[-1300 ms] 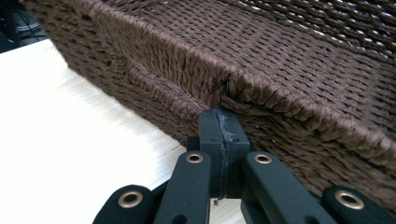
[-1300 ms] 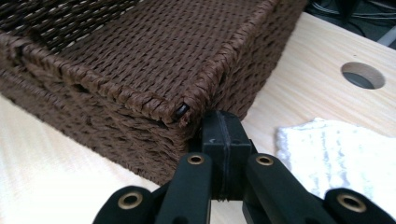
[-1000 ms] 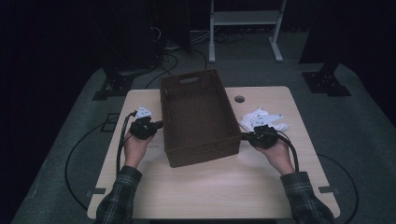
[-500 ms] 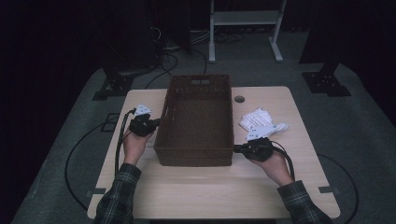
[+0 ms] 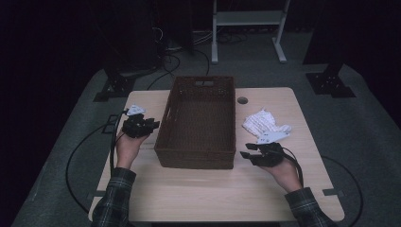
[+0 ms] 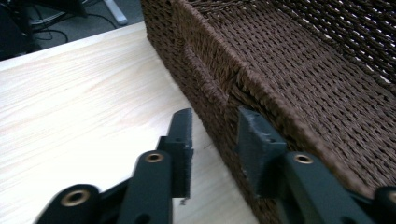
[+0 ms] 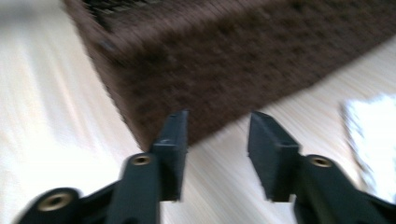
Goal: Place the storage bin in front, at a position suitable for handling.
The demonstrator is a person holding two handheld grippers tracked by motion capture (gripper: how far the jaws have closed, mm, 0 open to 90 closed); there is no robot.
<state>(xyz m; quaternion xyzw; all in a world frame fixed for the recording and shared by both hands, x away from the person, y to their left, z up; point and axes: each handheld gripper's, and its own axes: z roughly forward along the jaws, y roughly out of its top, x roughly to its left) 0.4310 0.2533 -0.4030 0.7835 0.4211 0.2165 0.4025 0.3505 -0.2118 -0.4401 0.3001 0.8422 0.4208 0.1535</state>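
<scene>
1. Your left gripper (image 5: 152,126) sits at the nine o'clock side of the dark brown woven wicker basket (image 5: 198,124), its black body resting in your left hand (image 5: 126,146) above the plaid sleeve (image 5: 113,198).
2. Its jaws have just been opening; in the left gripper view (image 6: 215,140) they stand apart at the basket's side wall (image 6: 299,79), one pad out over the bare wood, the other close against the weave, and nothing is pinched between them.
3. Your right gripper (image 5: 247,155) lies at about four o'clock of the basket, just off its near right corner, held in your right hand (image 5: 283,171).
4. Its jaws have also just been opening; in the blurred right gripper view (image 7: 217,135) they gape with only tabletop between them, pointing at the basket's corner (image 7: 224,60) without touching it.
5. The basket stands upright near the middle of the pale wooden table (image 5: 208,198), long axis running from six to twelve o'clock, free of both grippers.
6. A crumpled white cloth (image 5: 265,124) lies on the table at three o'clock of the basket, just beyond your right gripper toward twelve.
7. A small round hole (image 5: 242,100) marks the tabletop at one o'clock of the basket.
</scene>
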